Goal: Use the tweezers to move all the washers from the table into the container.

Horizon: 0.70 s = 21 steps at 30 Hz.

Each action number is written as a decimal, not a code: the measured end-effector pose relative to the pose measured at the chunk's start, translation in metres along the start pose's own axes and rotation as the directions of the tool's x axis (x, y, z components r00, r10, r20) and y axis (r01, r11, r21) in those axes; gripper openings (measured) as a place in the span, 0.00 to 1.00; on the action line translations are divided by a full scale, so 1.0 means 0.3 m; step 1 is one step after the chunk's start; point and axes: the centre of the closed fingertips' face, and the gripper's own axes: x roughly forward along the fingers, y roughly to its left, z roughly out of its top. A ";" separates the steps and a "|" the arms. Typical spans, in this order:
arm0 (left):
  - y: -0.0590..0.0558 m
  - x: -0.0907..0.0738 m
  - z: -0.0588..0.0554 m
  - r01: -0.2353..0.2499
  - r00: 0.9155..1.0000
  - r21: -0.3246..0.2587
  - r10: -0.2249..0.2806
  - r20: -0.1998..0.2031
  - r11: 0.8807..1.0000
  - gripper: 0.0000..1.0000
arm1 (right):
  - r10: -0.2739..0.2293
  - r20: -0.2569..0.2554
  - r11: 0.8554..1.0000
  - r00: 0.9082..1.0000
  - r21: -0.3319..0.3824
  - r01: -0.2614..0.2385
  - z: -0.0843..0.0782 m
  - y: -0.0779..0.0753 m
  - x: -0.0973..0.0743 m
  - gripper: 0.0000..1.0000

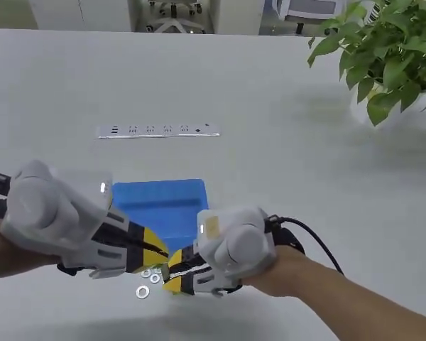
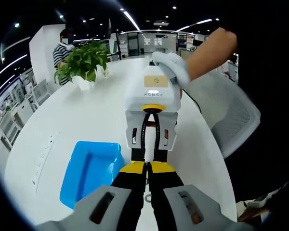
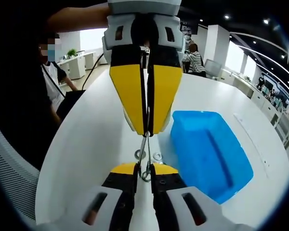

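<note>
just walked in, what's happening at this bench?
A person holds two grippers tip to tip over the table. The left gripper clamps the tweezers; the right gripper pinches them near the tips, just above the washers. Those lie beside the blue container, which looks empty.

A wide white table point(image 1: 284, 142) is seen, lit evenly from above, with a white power strip point(image 1: 158, 131) laid flat on it and a leafy potted plant point(image 1: 390, 50) stood near its far edge. Wheeled chair bases point(image 1: 174, 18) are glimpsed beyond the table. A white mesh chair point(image 2: 231, 115) is drawn up beside it. Long ceiling light strips point(image 2: 131, 20) and small spotlights are set in a dark ceiling, and a white pillar point(image 3: 216, 43) is visible.
</note>
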 end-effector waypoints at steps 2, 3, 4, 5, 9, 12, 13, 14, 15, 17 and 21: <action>0.000 0.000 0.000 0.000 1.000 -0.001 0.000 0.000 1.000 0.05 | 0.002 -0.003 1.000 1.000 -0.001 -0.002 -0.001 0.001 0.001 0.12; 0.000 0.000 0.000 0.000 1.000 -0.001 0.000 0.001 1.000 0.05 | 0.003 -0.003 1.000 1.000 -0.002 -0.003 -0.001 0.002 0.001 0.12; 0.000 0.000 0.000 0.000 1.000 -0.002 0.000 0.002 1.000 0.05 | 0.004 -0.003 1.000 1.000 -0.002 -0.004 -0.001 0.002 0.001 0.12; -0.001 0.000 0.000 0.000 1.000 -0.004 0.000 0.003 1.000 0.05 | 0.005 -0.003 1.000 1.000 0.000 -0.005 -0.001 0.004 0.001 0.12; -0.002 0.001 0.000 0.000 1.000 -0.006 0.000 0.005 1.000 0.05 | 0.001 -0.005 1.000 1.000 0.019 -0.001 -0.001 0.004 0.001 0.11; -0.005 0.002 0.001 0.001 1.000 -0.006 -0.001 0.007 1.000 0.05 | 0.002 -0.007 1.000 1.000 0.026 -0.002 -0.001 0.005 0.000 0.10; -0.005 0.002 0.001 0.001 1.000 -0.007 -0.001 0.007 1.000 0.05 | 0.002 -0.008 1.000 1.000 0.026 -0.002 -0.001 0.005 -0.001 0.10; -0.005 0.003 0.001 0.001 1.000 -0.007 -0.001 0.008 1.000 0.05 | 0.002 -0.007 1.000 1.000 0.028 -0.002 -0.001 0.005 -0.001 0.10; -0.004 0.003 0.001 0.000 1.000 -0.006 0.000 0.008 1.000 0.05 | 0.002 -0.008 1.000 1.000 0.029 -0.001 -0.002 0.005 -0.001 0.10; -0.004 0.003 0.001 0.001 1.000 -0.005 -0.001 0.008 1.000 0.05 | 0.001 -0.007 0.999 1.000 0.032 -0.001 -0.003 0.006 -0.001 0.10; -0.006 0.004 0.001 0.003 1.000 0.001 -0.003 0.005 1.000 0.06 | 0.001 -0.008 1.000 1.000 0.031 -0.001 -0.003 0.006 -0.001 0.10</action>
